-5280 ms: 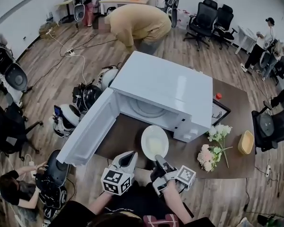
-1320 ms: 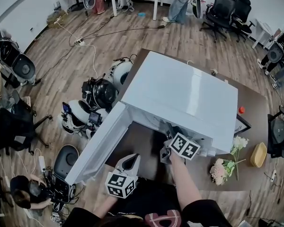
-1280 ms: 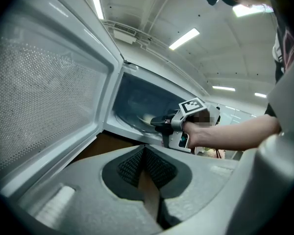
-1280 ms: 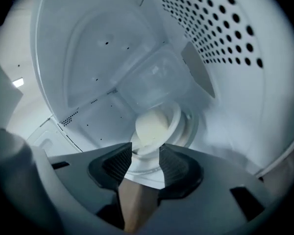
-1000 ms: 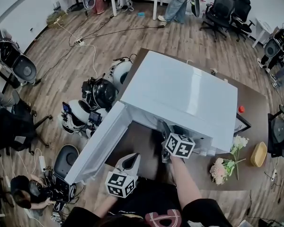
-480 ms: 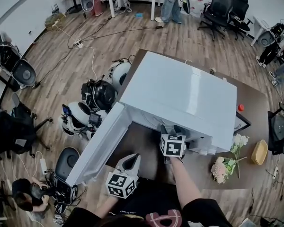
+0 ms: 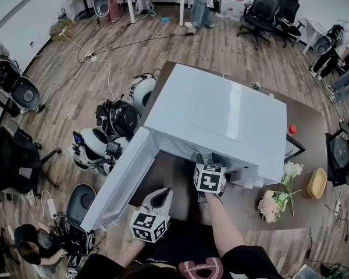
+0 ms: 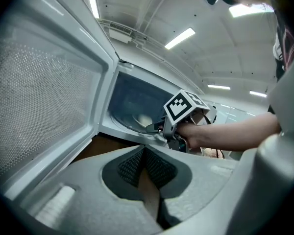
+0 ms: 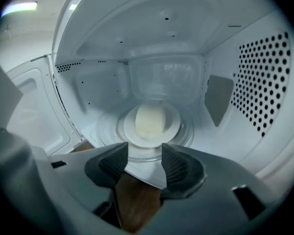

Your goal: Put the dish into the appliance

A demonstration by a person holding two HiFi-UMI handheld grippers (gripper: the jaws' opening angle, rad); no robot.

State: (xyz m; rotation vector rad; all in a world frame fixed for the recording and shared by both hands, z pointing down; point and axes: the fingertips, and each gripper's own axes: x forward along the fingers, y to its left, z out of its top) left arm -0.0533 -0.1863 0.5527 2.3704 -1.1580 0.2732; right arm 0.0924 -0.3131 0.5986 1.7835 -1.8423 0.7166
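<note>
The white microwave [image 7: 215, 115] stands on the brown table with its door [image 7: 119, 179] swung wide to the left. The white dish [image 9: 149, 121] with pale food lies flat on the glass turntable inside, also seen as the dish [image 8: 143, 120] from the left. My right gripper [image 7: 208, 158] is at the oven's mouth, just in front of the dish. Its jaws have just been closing a little but stand open, with nothing between them [image 9: 143, 153]. My left gripper [image 7: 158, 196] hovers at the table's front edge with its pads together, holding nothing.
A bunch of flowers [image 7: 276, 199] and a yellow bowl [image 7: 317, 183] lie on the table right of the oven, with a small red thing [image 7: 292, 129] further back. The open door blocks the left side. Office chairs and gear stand on the floor around.
The dish, held outside the oven in the earliest frame, now lies on the turntable. Over the last second the right gripper rolled at the oven's mouth. The left gripper kept still.
</note>
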